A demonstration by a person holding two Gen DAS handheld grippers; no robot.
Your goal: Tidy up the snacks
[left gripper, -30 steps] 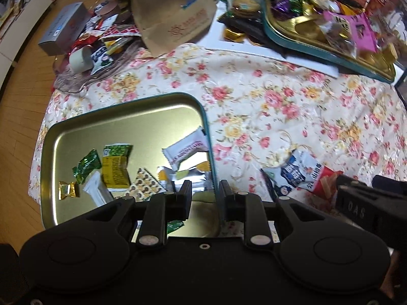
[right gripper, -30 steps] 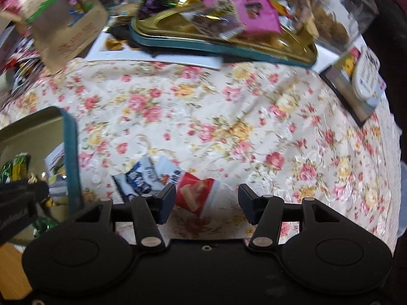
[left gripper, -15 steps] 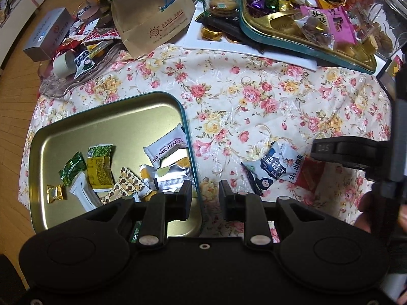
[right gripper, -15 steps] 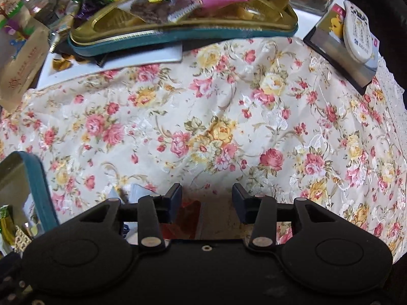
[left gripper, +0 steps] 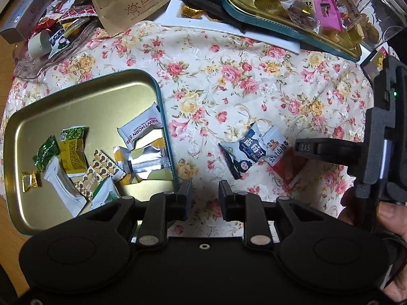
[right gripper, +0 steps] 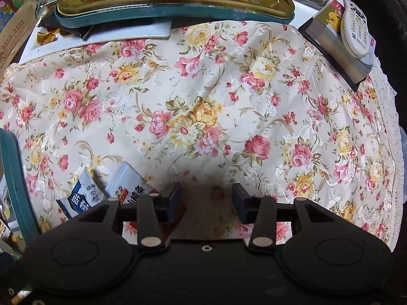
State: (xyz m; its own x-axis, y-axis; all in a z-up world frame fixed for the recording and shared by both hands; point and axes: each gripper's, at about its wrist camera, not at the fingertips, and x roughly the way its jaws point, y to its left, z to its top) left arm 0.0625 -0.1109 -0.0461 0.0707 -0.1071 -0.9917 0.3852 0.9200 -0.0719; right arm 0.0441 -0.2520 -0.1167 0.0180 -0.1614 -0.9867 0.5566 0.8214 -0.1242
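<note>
Under right claw (right gripper: 206, 200), red packet (right gripper: 175, 218) (leftward)

White wrapper (left gripper: 141, 131) reads "HAWTHORN"; hand-held gripper (left gripper: 305, 149) "DAS".

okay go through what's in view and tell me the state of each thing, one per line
Near tray: on the cloth, partly filled with wrapped snacks.
Blue-and-white packet: flat on the cloth, outside the tray.
Red-and-white packet: on the cloth, right gripper's finger over it.
Left gripper: open, empty.
Right gripper: open, not gripping.
Far tray: heaped with snacks.
</note>
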